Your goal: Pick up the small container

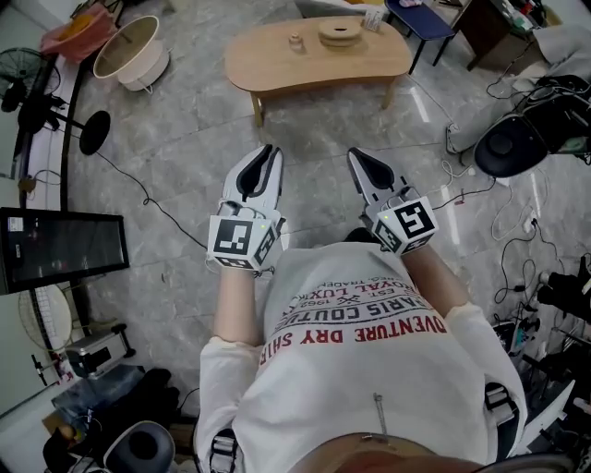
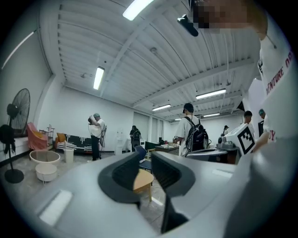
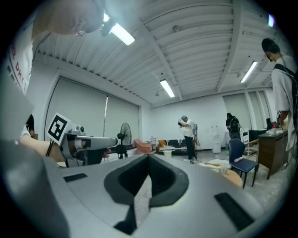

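The small container (image 1: 295, 42) is a little tan pot standing on the light wooden table (image 1: 277, 66) at the far end of the floor. A round wooden disc piece (image 1: 343, 33) and a white item (image 1: 372, 18) stand to its right. I hold both grippers at chest height, well short of the table and pointing toward it. The left gripper (image 1: 269, 151) has its jaws together with nothing in them, and so does the right gripper (image 1: 355, 155). In the left gripper view (image 2: 146, 153) a corner of the table (image 2: 142, 181) shows between the jaw hollows. The right gripper view (image 3: 148, 157) shows closed tips.
A white tub (image 1: 132, 51) and a standing fan (image 1: 37, 102) are at the far left, a dark monitor (image 1: 60, 249) at the left. A blue chair (image 1: 420, 18) stands behind the table. Cables and a black round object (image 1: 511, 145) lie at the right. People (image 2: 96, 135) stand across the room.
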